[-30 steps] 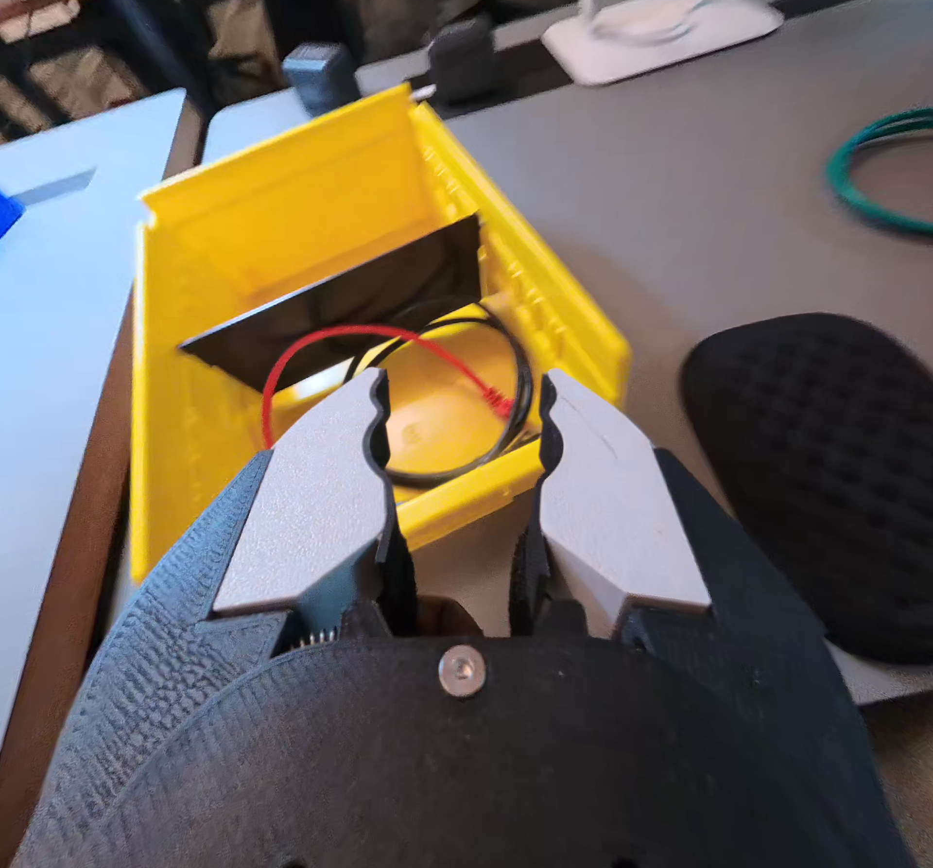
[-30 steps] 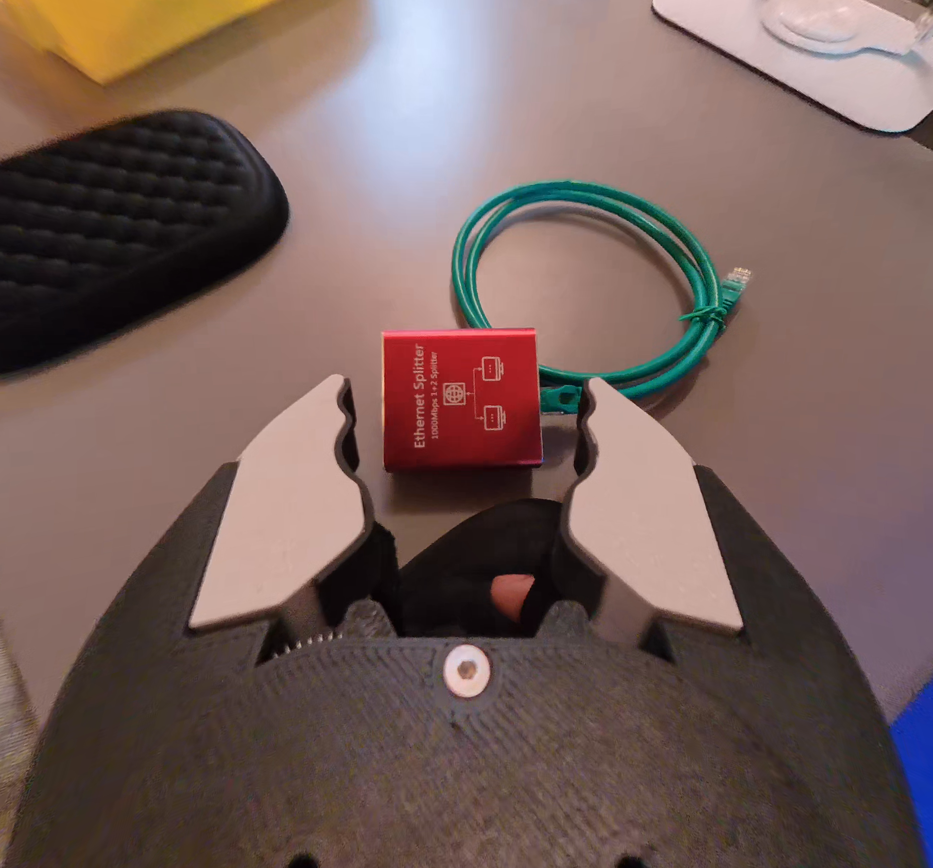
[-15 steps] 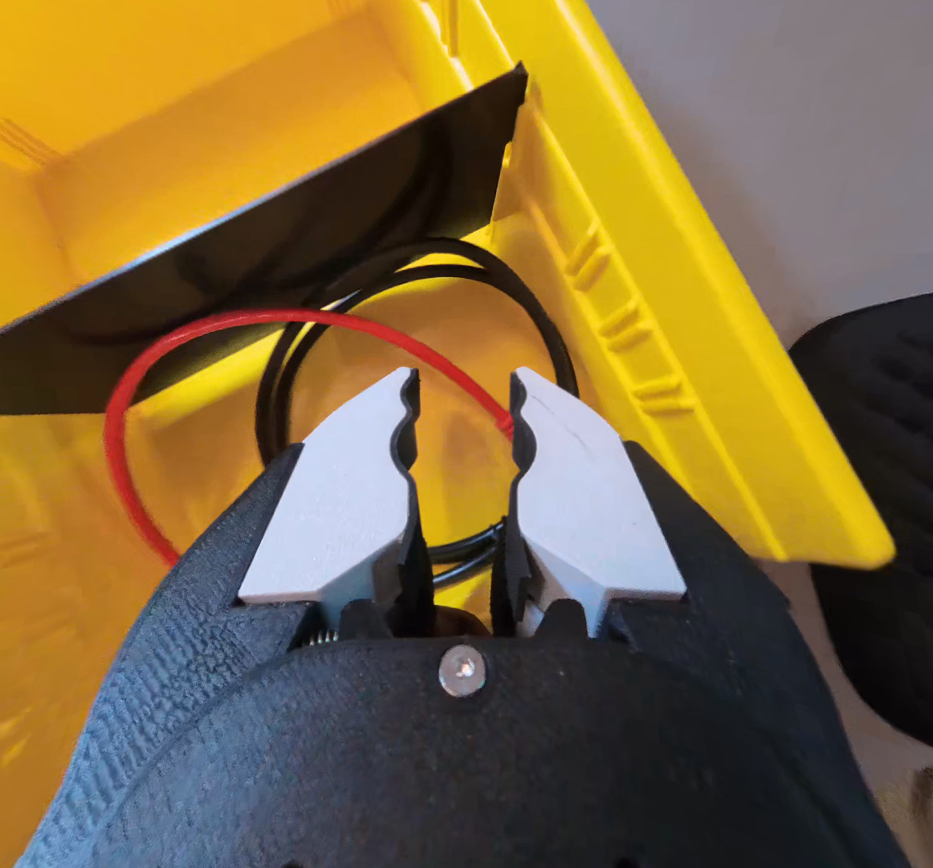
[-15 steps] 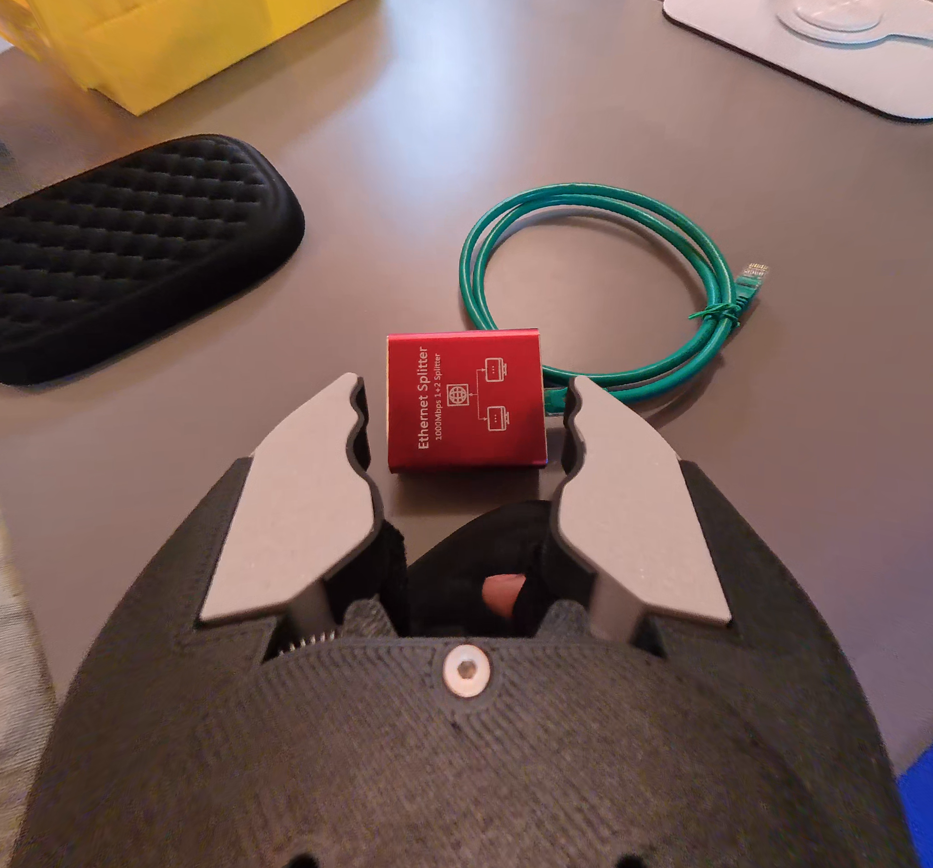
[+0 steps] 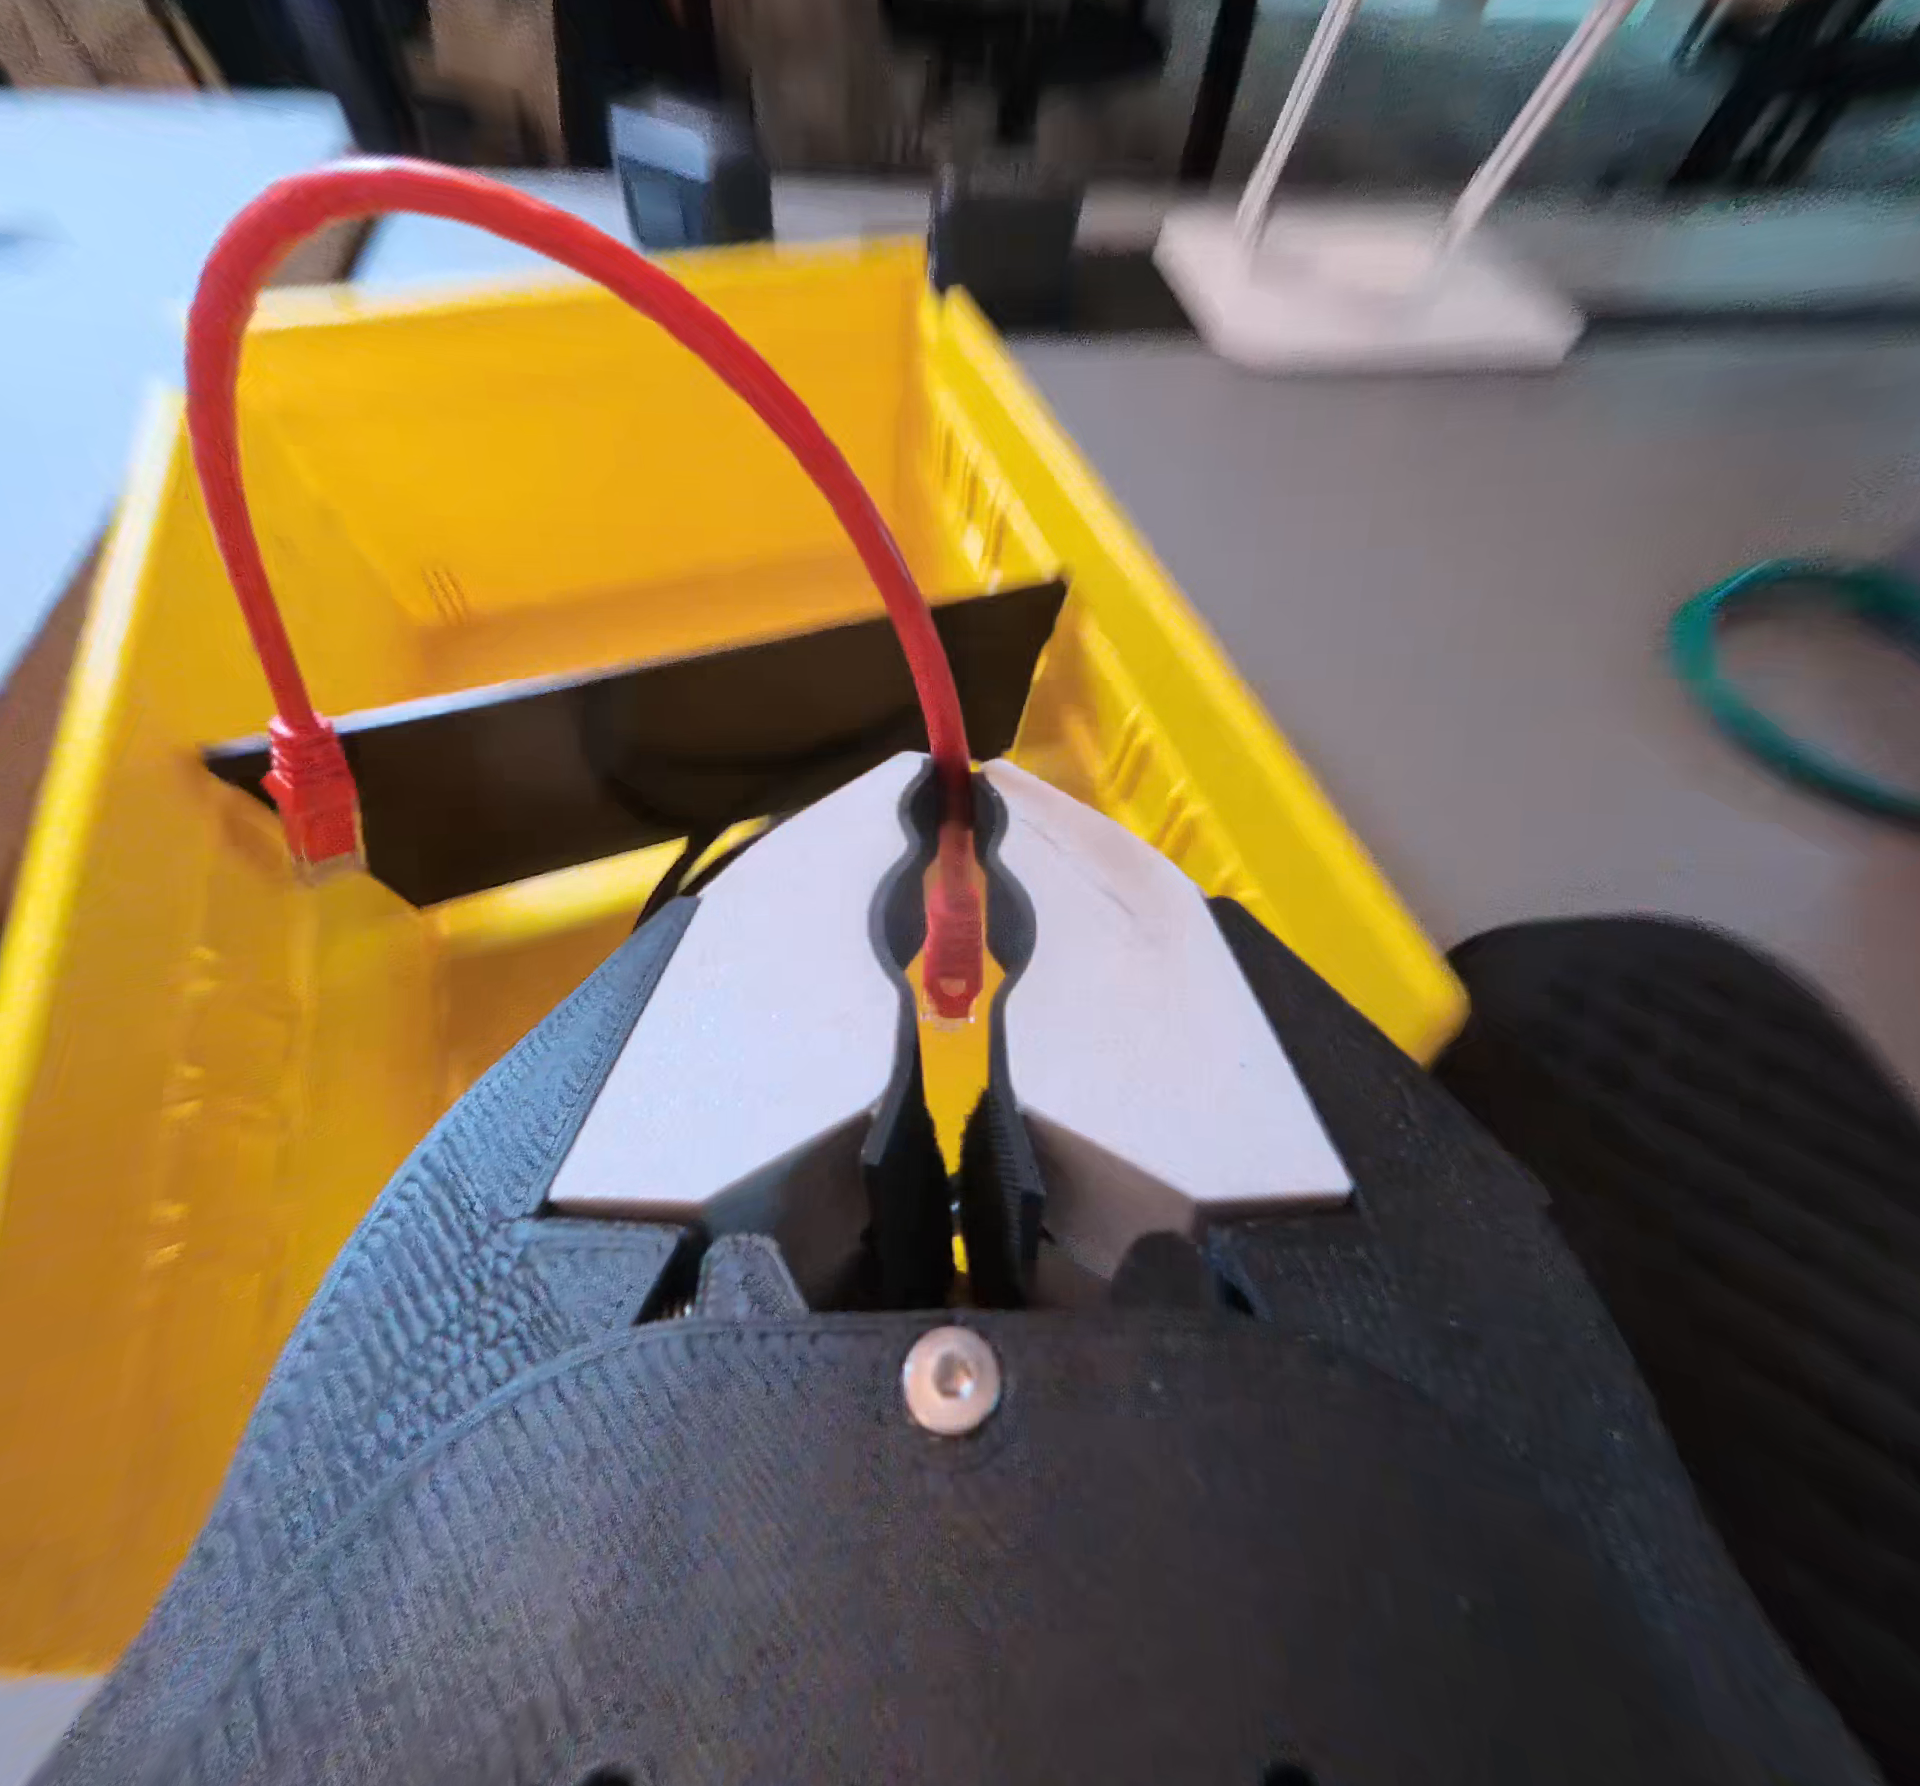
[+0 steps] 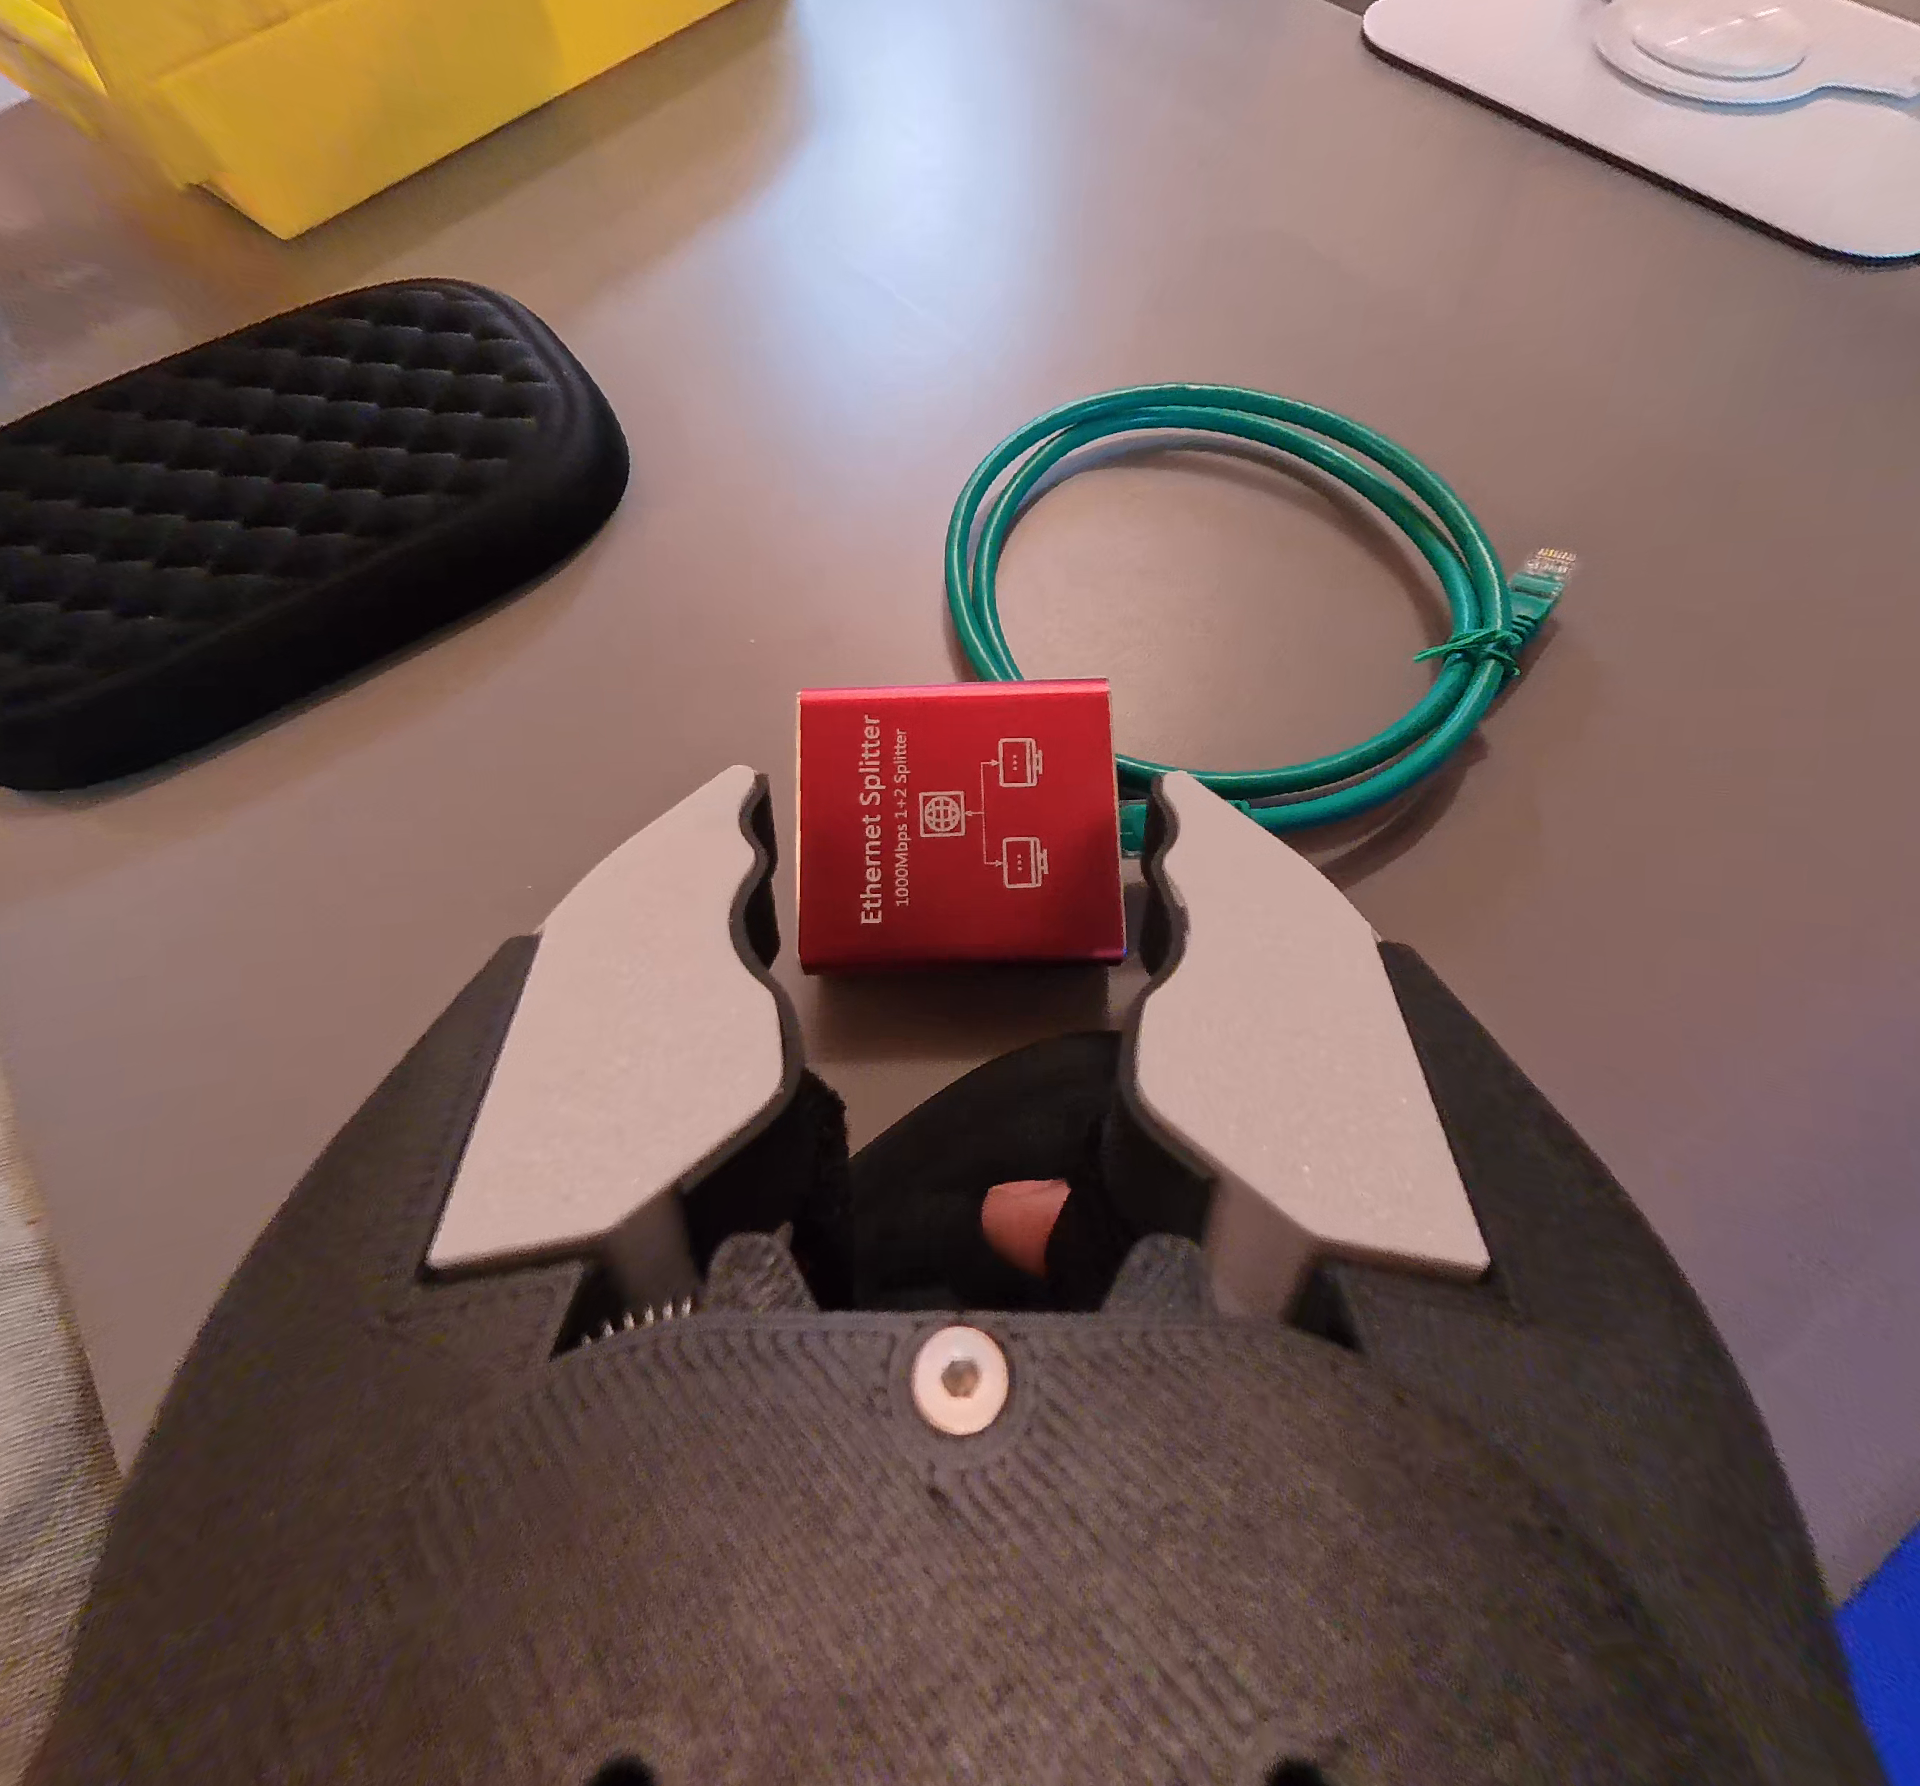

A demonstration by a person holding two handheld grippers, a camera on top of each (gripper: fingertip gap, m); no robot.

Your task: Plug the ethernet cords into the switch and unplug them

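My left gripper (image 5: 948, 780) is shut on a short red ethernet cord (image 5: 582, 261) near one plug and holds it above the yellow bin (image 5: 665, 448). The cord arches up and left, and its free plug (image 5: 312, 801) hangs in the air. My right gripper (image 6: 956, 801) is open, low over the grey table, with its fingers on either side of the red switch box (image 6: 956, 822), not touching it. A coiled green ethernet cord (image 6: 1236, 593) lies behind the switch, with one end at the switch's right side and its free plug (image 6: 1543, 578) lying to the right.
A black divider (image 5: 644, 739) crosses the bin, and a black cable (image 5: 707, 853) lies under it. A black padded wrist rest (image 6: 270, 510) lies left of the switch. A white stand base (image 6: 1662, 74) sits far right. The bin's outer wall (image 6: 416, 22) is at the far left. There is about 40 centimetres between the tips of the two grippers.
My left gripper shut on the red cord in the bin and lifted it up and out. My right gripper closed in slightly around the switch and stayed open.
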